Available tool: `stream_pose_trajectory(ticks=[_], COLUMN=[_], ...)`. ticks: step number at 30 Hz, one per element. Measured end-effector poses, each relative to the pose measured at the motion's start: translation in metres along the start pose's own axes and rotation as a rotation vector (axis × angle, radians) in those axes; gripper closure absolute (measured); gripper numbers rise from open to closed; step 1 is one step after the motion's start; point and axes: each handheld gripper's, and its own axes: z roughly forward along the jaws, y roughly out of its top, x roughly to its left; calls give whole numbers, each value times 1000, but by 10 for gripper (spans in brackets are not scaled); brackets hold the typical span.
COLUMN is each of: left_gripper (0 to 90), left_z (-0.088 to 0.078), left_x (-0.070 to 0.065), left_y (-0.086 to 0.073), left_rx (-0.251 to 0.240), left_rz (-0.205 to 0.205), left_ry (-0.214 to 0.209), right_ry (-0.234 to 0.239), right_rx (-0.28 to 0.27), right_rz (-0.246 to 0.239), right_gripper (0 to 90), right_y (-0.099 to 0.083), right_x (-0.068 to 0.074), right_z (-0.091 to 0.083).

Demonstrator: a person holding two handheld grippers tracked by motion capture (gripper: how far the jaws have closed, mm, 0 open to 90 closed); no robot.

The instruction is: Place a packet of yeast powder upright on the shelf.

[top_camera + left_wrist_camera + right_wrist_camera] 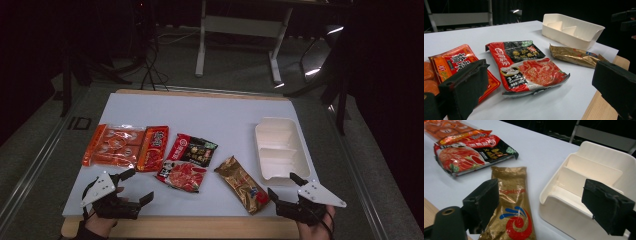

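Note:
Three food packets lie in a row on the white table top (210, 110): an orange-red packet (125, 146) at the left, a red-and-black packet (187, 162) in the middle, a gold packet (242, 184) to the right. A white divided tray (279, 150) stands at the right with nothing in it. My left gripper (137, 186) is open near the front left corner, just short of the red-and-black packet (526, 67). My right gripper (285, 184) is open at the front right, its jaws standing either side of the tray's near corner (564, 207), the gold packet (512, 207) beside its left jaw.
A strip of the wooden table edge (200, 227) runs along the front. Beyond the table stand a white desk frame (240, 30) and dark chair legs (320, 75) on a grey floor.

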Motion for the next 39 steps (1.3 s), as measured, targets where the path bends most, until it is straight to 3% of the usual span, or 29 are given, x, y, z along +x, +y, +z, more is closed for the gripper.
stream_pose_trajectory(ticks=[4,7,12,13,25,28,39], left_gripper=[9,9,9,9,9,9,9], left_z=[0,1,2,2,4,4,5], left_x=[-2,-3,-3,-3,-6,-7,-7], left_y=[1,1,0,0,0,0,0], left_rx=[-1,5,18,19,24,21,23], left_rz=[-2,4,1,1,6,8,1], left_ry=[6,6,-7,-10,-42,-45,-50], right_ry=[-24,-24,-6,24,105,107,142], right_rx=[41,39,67,81,108,105,61], right_rz=[39,43,57,58,35,3,-29], right_gripper=[135,135,126,119,110,110,100], right_y=[0,0,1,3,22,31,68], right_x=[-3,-3,2,4,16,17,12], right_z=[1,0,-1,0,0,0,10])
